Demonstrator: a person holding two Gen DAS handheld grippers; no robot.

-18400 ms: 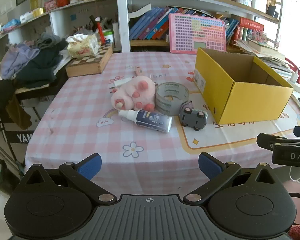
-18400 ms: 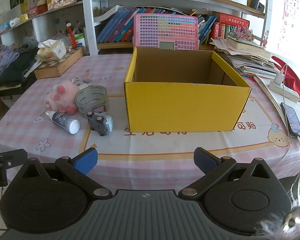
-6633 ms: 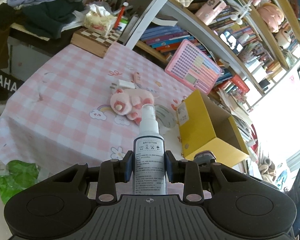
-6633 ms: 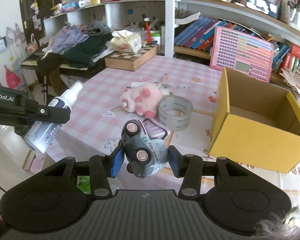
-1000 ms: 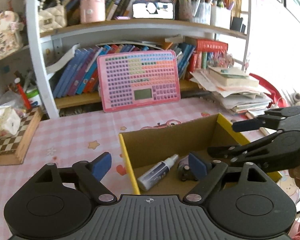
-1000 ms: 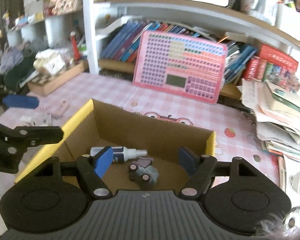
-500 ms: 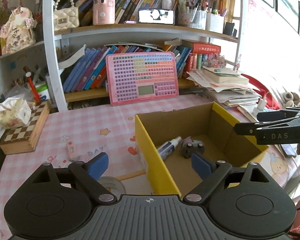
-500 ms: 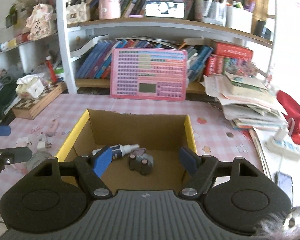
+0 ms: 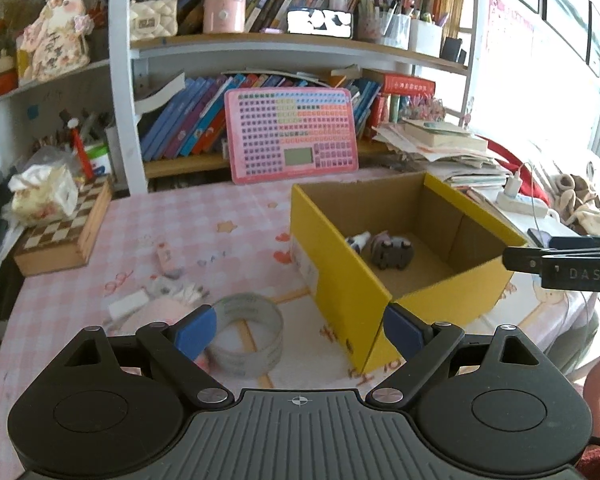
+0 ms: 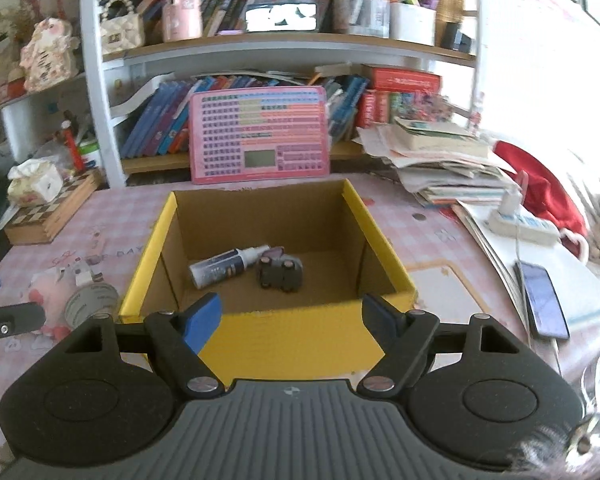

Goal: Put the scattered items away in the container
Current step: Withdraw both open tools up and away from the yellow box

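The yellow cardboard box [image 9: 348, 280] stands open on the pink checked tablecloth. A spray bottle [image 10: 228, 266] and a grey toy car [image 10: 280, 274] lie on its floor. Left of the box rest a grey tape roll [image 9: 246, 334] and a pink plush [image 10: 54, 292], the plush partly hidden behind my left finger in the left wrist view. My left gripper [image 9: 299, 330] hovers over the tape roll and the box's near corner, its jaws still opening with nothing between them. My right gripper [image 10: 292, 316] hangs open and empty before the box's front wall [image 10: 292, 336].
A pink keypad board [image 9: 292, 136] leans against the bookshelf behind the box. A chessboard case [image 9: 64, 236] with a tissue pack sits at the far left. Piled papers [image 9: 440, 152], a power strip [image 10: 520, 224] and a phone [image 10: 544, 304] crowd the right side.
Both grippers have drawn back from above the box. The left one has shifted left, bringing the tape roll into view. The right view has rolled level.
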